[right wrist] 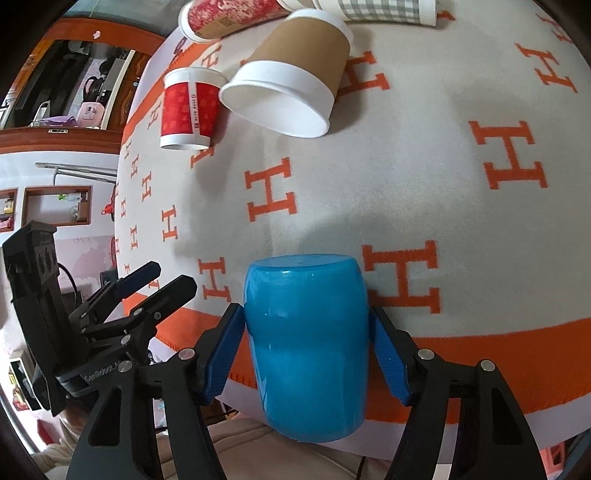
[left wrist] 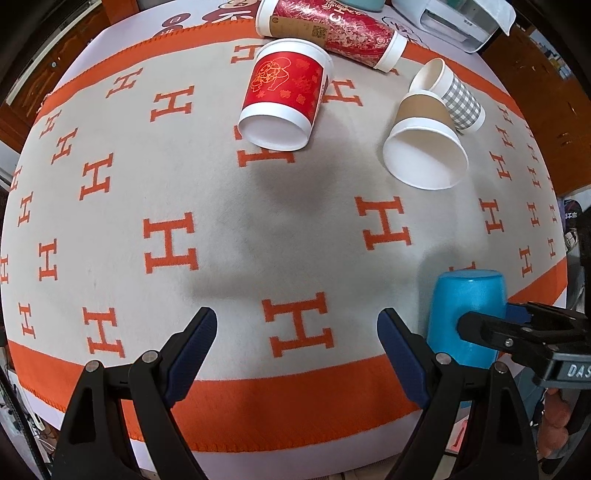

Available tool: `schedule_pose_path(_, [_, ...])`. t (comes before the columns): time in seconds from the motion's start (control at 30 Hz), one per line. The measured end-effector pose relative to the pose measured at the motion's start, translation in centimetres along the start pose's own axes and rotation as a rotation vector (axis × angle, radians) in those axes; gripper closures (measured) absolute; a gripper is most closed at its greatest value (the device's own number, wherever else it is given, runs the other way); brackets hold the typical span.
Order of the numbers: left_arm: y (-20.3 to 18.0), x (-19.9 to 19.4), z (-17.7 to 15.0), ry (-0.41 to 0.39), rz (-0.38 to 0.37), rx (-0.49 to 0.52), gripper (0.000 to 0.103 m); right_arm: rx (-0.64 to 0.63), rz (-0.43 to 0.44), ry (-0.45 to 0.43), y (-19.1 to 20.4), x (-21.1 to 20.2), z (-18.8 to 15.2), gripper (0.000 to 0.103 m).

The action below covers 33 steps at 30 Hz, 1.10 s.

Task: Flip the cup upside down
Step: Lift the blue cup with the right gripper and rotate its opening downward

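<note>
The right tongs (right wrist: pixel 306 354) grip the blue plastic cup (right wrist: pixel 308 347) mid-wall, base up, likely light, stiff and slippery, while the left tongs (left wrist: pixel 297 332) gape empty.

blue cup's (right wrist: pixel 306 347) open rim hidden beneath it, checked cup (right wrist: pixel 373 9) ahead cropped by top edge, printer (left wrist: pixel 456 20) likewise

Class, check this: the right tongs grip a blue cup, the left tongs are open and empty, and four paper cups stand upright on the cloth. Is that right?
Not quite. The paper cups lie on their sides, as the left wrist view shows. The right tongs do grip the blue cup, and the left tongs are open and empty.
</note>
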<state>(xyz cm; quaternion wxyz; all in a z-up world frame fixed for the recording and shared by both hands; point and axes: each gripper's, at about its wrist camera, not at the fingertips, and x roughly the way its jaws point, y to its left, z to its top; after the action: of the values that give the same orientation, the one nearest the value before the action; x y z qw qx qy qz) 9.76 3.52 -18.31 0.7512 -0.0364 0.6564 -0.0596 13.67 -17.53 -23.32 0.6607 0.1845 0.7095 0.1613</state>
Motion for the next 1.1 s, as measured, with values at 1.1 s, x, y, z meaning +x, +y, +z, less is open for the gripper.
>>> schedule_pose_path(1.1, [-2.0, -4.3, -4.2, -0.137, 0.002, 0.008, 0.013, -0.373, -0.252, -0.465, 4.8, -3.7, -8.6, 0.035])
